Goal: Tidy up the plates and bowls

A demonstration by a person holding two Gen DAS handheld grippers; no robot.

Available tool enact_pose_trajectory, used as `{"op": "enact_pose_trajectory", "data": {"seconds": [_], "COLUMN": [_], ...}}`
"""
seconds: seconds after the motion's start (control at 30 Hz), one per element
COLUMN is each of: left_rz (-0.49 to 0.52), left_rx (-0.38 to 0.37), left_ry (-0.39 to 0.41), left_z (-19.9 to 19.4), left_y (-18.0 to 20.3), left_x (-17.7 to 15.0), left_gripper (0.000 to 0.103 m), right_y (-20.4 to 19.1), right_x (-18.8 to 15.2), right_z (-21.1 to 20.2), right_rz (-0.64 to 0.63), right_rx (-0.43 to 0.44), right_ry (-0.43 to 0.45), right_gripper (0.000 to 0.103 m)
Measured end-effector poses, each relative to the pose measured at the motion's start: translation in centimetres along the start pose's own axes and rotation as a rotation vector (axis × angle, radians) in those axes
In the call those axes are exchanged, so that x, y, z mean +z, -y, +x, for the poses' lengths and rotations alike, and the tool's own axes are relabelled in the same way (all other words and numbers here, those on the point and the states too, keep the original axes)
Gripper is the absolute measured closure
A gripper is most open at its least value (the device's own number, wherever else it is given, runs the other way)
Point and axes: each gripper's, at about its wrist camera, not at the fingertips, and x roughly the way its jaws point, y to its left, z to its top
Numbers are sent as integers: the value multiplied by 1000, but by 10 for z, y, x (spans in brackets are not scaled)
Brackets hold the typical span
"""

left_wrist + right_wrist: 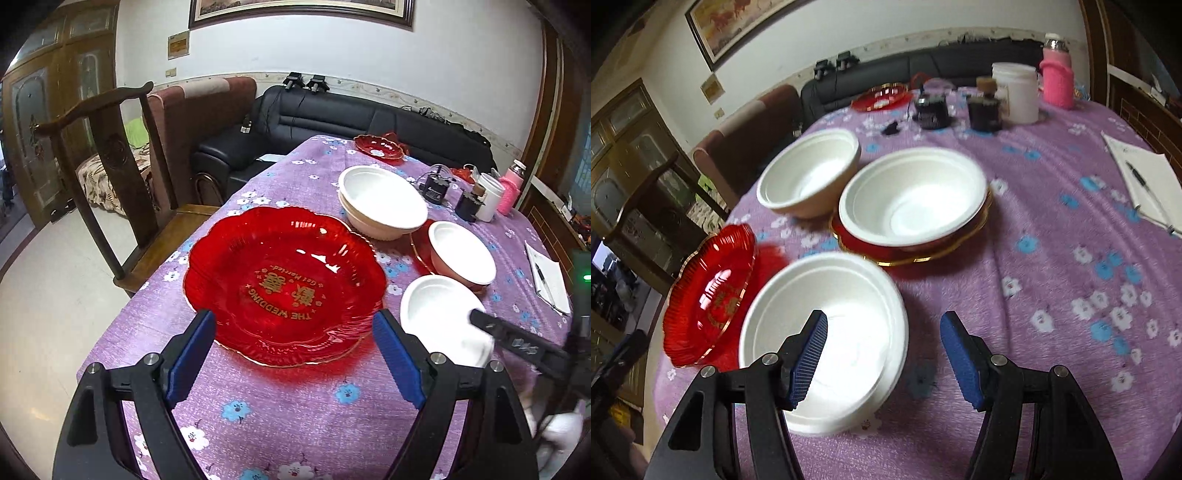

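Both tools' jaws stand apart and empty: your right tool (882,354) straddles the near white bowl's (827,339) rim on the table (1034,295) beside the red plate (709,295); likely light, crushable foam, so pinch the rim gently.

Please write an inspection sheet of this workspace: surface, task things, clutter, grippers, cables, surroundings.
Surface: table under a purple floral cloth.
Task things: large red plate; three white bowls, near, middle on a gold-rimmed red plate, far; small red plate.
Clutter: white jar, pink bottle, notepad with pen, dark gadgets.
Grippers: left gripper open, empty; right gripper open, over the near bowl.
Cables: on the black sofa.
Surroundings: wooden chair, framed picture.
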Motion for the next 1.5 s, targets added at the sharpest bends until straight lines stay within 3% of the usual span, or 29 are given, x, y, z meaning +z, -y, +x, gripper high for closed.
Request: {"op": "enact_pose_trajectory", "data": {"seconds": [0.03,0.1,0.13,0.17,0.27,0.47,0.67,0.97,1.07,1.1,1.23,1.37,1.5], "left_rz": [3,12,19,23,35,84,144,223,260,267,275,287,263], "left_rx": [-5,-22,-35,-44,-89,-184,-231,-221,-228,-232,-248,-275,-289], "left_ry": [1,-2,-6,-11,-37,-92,-143,-228,-273,-283,-299,-298,-282], "left_z": [-1,-2,-2,-2,2,13,34,76,84,85,87,84,76], "left_y": [2,6,10,13,25,61,108,156,165,167,172,175,170], "left_x": [0,-1,-2,-2,-5,-14,-24,-34,-40,-42,-48,-50,-46], "left_gripper": [17,17,17,17,17,17,17,19,47,53,62,83,85], "right_y": [-1,-1,0,2,8,22,52,75,77,77,78,75,69], "right_x": [-1,-3,-4,-4,-6,-15,-26,-35,-37,-38,-42,-44,-46], "right_z": [5,11,14,15,12,-13,-26,-32,-34,-35,-37,-39,-45], "right_rz": [4,9,12,15,4,-55,-24,11,8,5,7,2,-14], "right_rx": [-4,3,7,9,12,-16,-9,-5,-7,-10,-14,-20,-35], "right_ry": [-13,-32,-50,-58,-55,-51,-113,-106,-102,-100,-93,-84,-64], "right_gripper": [35,53,71,82,91,92,92,90,89,89,89,88,88]}}
